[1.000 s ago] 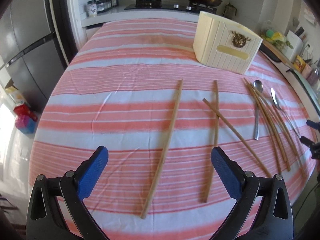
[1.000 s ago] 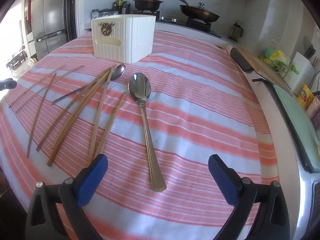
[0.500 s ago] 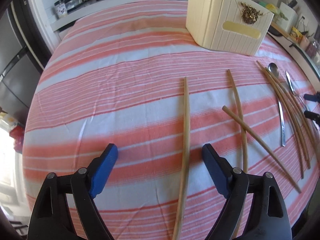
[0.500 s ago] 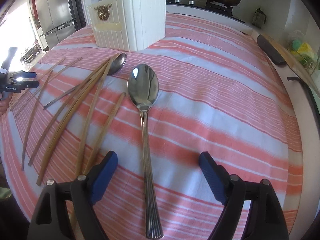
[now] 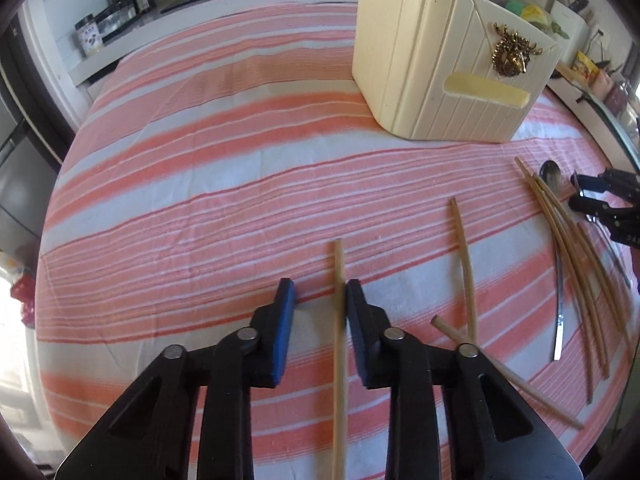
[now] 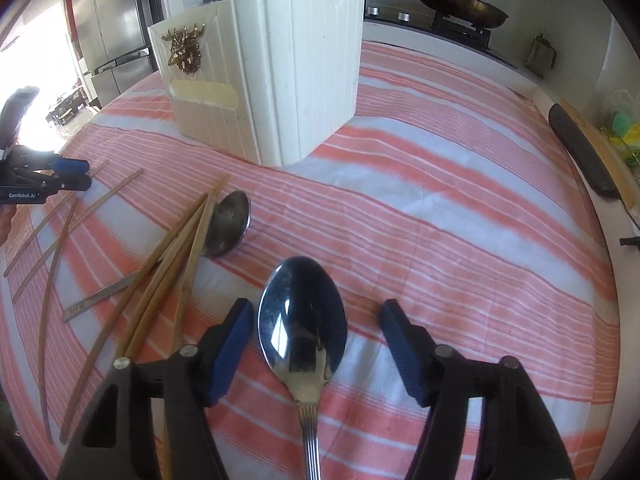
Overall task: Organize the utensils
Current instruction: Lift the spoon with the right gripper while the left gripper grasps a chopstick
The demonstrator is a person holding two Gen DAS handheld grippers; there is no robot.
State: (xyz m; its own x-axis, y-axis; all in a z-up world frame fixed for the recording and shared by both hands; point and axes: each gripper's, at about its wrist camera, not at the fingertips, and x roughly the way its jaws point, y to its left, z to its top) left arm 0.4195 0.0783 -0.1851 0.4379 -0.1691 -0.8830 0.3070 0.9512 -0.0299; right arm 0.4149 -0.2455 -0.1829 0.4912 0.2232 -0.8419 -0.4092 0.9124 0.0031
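Observation:
My left gripper (image 5: 318, 294) is low over the striped cloth, its jaws half closed around a single wooden chopstick (image 5: 339, 344) that lies between them, against the right pad. They have not clamped it. My right gripper (image 6: 316, 316) is open and straddles the bowl of a large shiny spoon (image 6: 303, 334) lying on the cloth. A cream utensil holder with a gold stag ornament (image 5: 448, 72) stands at the back; it also shows in the right wrist view (image 6: 272, 76). More chopsticks (image 5: 568, 264) and a second spoon (image 6: 228, 224) lie between the grippers.
Two crossed chopsticks (image 5: 466, 276) lie just right of my left gripper. A bundle of chopsticks (image 6: 160, 276) lies left of my right gripper, partly over the second spoon's handle. A stove with pots (image 6: 456, 4) stands behind the table. A fridge (image 6: 112, 28) is at far left.
Both grippers moved forward and down toward the cloth. The left jaws narrowed around the lone chopstick. The right jaws narrowed somewhat and now flank the big spoon's bowl.

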